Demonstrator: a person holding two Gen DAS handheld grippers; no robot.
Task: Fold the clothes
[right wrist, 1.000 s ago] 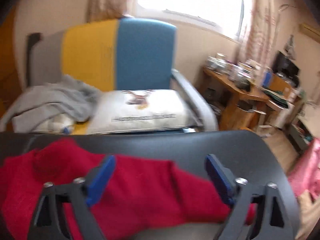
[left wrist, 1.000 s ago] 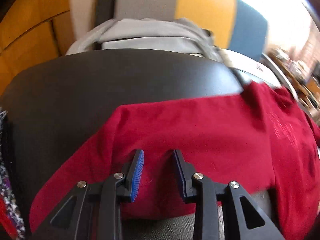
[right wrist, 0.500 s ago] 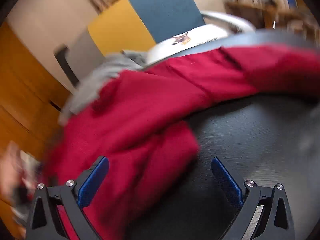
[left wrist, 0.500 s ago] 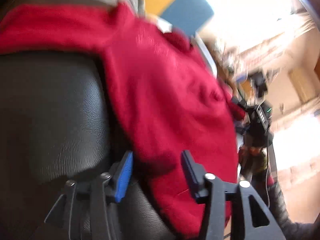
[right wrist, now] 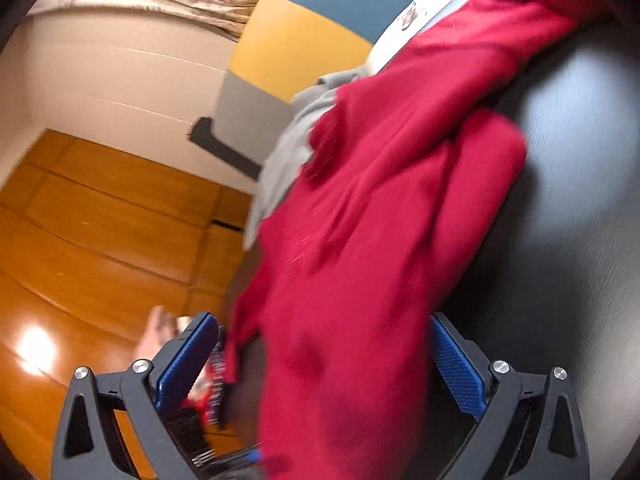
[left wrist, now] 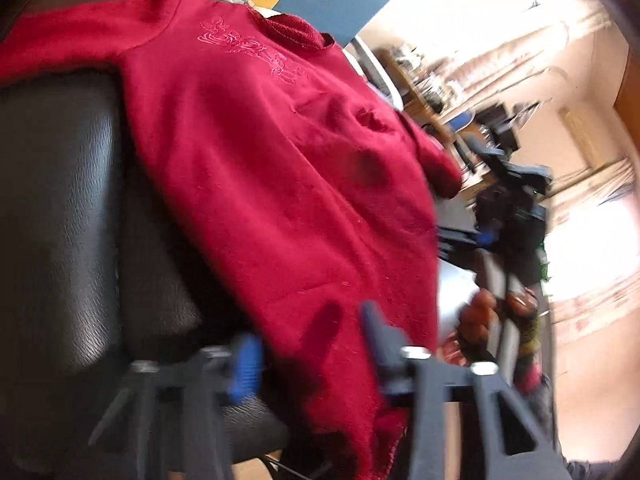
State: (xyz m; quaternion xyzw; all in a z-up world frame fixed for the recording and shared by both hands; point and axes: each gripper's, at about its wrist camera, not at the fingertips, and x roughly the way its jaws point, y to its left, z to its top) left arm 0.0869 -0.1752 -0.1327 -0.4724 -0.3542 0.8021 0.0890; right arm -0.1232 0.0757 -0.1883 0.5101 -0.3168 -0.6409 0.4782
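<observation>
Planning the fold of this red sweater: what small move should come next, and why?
Probably close both grippers on the hem. The left gripper and right gripper each straddle the red sweater's edge with jaws open, so neither appears to hold it.

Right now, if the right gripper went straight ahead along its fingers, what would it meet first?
The red fleece sweatshirt, lying between the open right gripper's fingers on the black leather seat; depth is unclear.

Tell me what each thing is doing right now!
red sweater: unfolded, rumpled, draped over the black seat, hanging off its edge.
black seat: partly covered by the sweater.
left gripper: open, sweater hem between its fingers.
right gripper: wide open, straddling the sweater.
grey garment: crumpled behind.
</observation>
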